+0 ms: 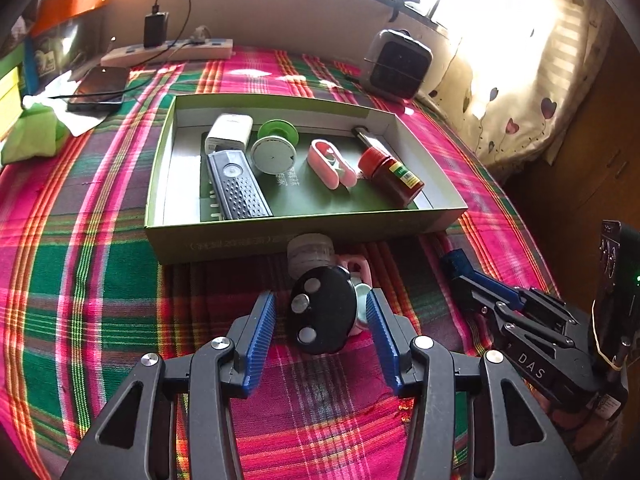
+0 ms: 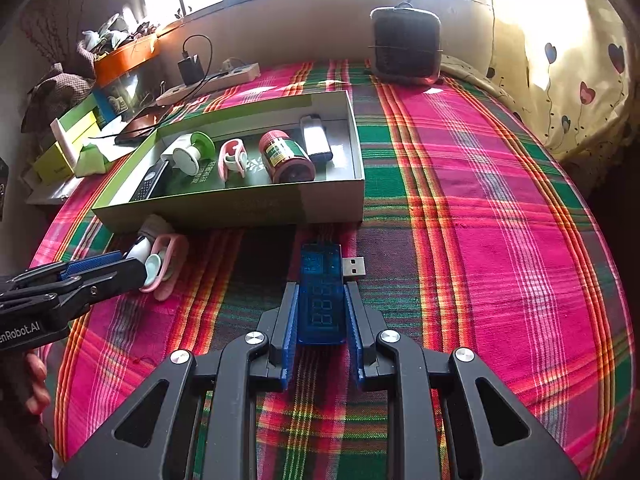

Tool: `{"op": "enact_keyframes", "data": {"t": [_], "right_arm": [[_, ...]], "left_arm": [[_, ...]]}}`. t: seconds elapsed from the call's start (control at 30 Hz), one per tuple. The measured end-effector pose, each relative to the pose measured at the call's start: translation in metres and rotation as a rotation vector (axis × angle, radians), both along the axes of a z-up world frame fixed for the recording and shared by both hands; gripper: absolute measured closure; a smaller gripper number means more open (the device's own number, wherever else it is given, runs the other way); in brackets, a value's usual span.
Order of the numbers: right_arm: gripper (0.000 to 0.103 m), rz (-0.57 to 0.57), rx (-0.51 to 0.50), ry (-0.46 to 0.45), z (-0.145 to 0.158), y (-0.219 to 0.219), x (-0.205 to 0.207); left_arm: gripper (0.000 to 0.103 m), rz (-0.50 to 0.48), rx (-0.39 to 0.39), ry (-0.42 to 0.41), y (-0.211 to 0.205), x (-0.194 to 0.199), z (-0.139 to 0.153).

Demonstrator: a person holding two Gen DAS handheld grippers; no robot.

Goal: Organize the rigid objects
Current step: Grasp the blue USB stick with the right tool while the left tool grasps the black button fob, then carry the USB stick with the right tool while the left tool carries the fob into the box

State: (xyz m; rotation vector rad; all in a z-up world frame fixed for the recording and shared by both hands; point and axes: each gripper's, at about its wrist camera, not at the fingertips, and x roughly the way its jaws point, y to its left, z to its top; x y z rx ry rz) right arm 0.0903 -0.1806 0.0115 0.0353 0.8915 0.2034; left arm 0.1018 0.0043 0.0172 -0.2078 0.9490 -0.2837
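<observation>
Your right gripper (image 2: 320,312) is clamped on the blue USB tester (image 2: 322,300), pads pressed on both long sides, with the metal plug sticking out to the right just short of the green box (image 2: 240,204). That grip looks solid, so I'd say lift it clear of the near wall before going forward, then set it in the bare strip of box floor past the red jar (image 2: 286,154) or wherever there's room, flat and not on top of anything.

Your left gripper (image 1: 322,316) has its jaws apart around the black round remote (image 1: 322,308), and I can't see either pad actually pressing on it. It sits on the plaid cloth (image 1: 80,280) right in front of the box, partly on top of a pink clip (image 1: 360,268) and a mint thing. Center the pads on the remote's widest part so you don't snag those too.

The left wrist view lays out the box nicely: black grater-looking bar (image 1: 238,184), white spool (image 1: 274,154), pink holder (image 1: 330,164). The right wrist view is the only one showing the tester itself, plus your hand (image 2: 36,384) at the edge.
</observation>
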Motion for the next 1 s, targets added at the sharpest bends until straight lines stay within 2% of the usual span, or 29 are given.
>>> {"op": "enact_keyframes", "data": {"t": [0.3, 0.43, 0.63, 1.0], "right_arm": [[0.080, 0.002, 0.000, 0.000, 0.000, -0.001, 0.000], [0.080, 0.002, -0.004, 0.000, 0.000, 0.000, 0.000], [0.080, 0.001, -0.013, 0.000, 0.000, 0.002, 0.000], [0.080, 0.001, -0.025, -0.001, 0.000, 0.002, 0.000]], "left_arm": [[0.057, 0.025, -0.008, -0.008, 0.011, 0.001, -0.002], [0.068, 0.028, -0.017, -0.004, 0.014, 0.001, -0.003], [0.072, 0.034, -0.016, -0.017, 0.018, -0.002, -0.003], [0.072, 0.051, -0.021, -0.027, 0.026, -0.006, -0.004]]}}
